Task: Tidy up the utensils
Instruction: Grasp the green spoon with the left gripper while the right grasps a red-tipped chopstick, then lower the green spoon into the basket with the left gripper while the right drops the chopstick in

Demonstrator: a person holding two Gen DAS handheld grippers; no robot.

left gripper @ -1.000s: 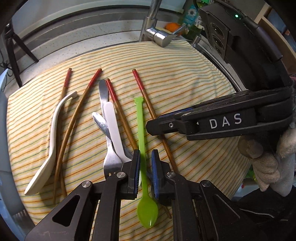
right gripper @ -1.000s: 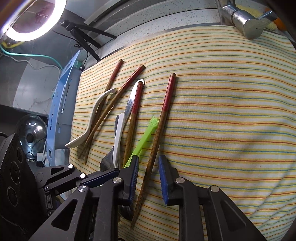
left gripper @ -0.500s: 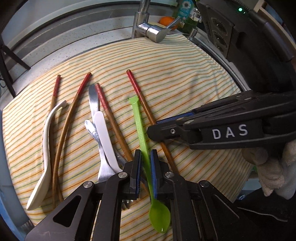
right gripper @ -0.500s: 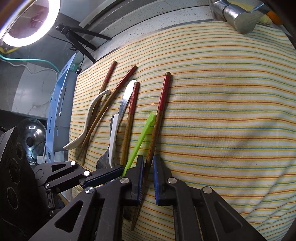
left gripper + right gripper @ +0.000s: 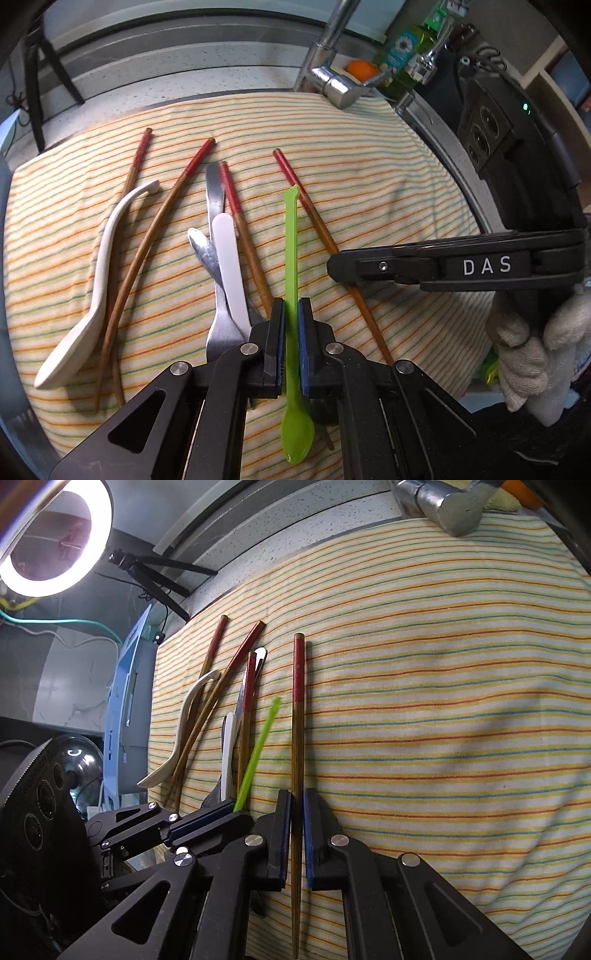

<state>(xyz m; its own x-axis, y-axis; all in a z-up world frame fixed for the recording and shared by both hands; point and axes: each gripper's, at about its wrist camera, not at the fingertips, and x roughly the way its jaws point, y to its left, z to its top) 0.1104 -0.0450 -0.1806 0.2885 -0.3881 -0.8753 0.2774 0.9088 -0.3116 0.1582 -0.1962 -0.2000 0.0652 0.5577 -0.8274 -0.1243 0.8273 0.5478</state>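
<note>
Utensils lie on a striped cloth [image 5: 369, 192]. My left gripper [image 5: 291, 314] is shut on the stem of a green plastic spoon [image 5: 291, 243], whose bowl hangs below the fingers. My right gripper [image 5: 296, 805] is shut on a red-tipped wooden chopstick [image 5: 298, 709]; seen from the left wrist, the same chopstick [image 5: 321, 232] runs under the right gripper's black body. The green spoon's handle [image 5: 258, 749] rises tilted off the cloth beside the right gripper. A white ceramic spoon [image 5: 99, 280], a white plastic utensil [image 5: 231, 266], metal cutlery [image 5: 214, 199] and three more chopsticks lie to the left.
A chrome tap [image 5: 332, 81] overhangs the cloth's far edge, with an orange [image 5: 360, 68] and a green bottle [image 5: 402, 48] behind it. A gloved hand [image 5: 532, 347] holds the right gripper. A ring light [image 5: 48, 535] and a blue board [image 5: 127, 716] stand at the left.
Both grippers have closed: the left pinched the green spoon's stem, the right pinched the red-tipped chopstick. The spoon's handle has lifted off the cloth and both views have rolled a little.
</note>
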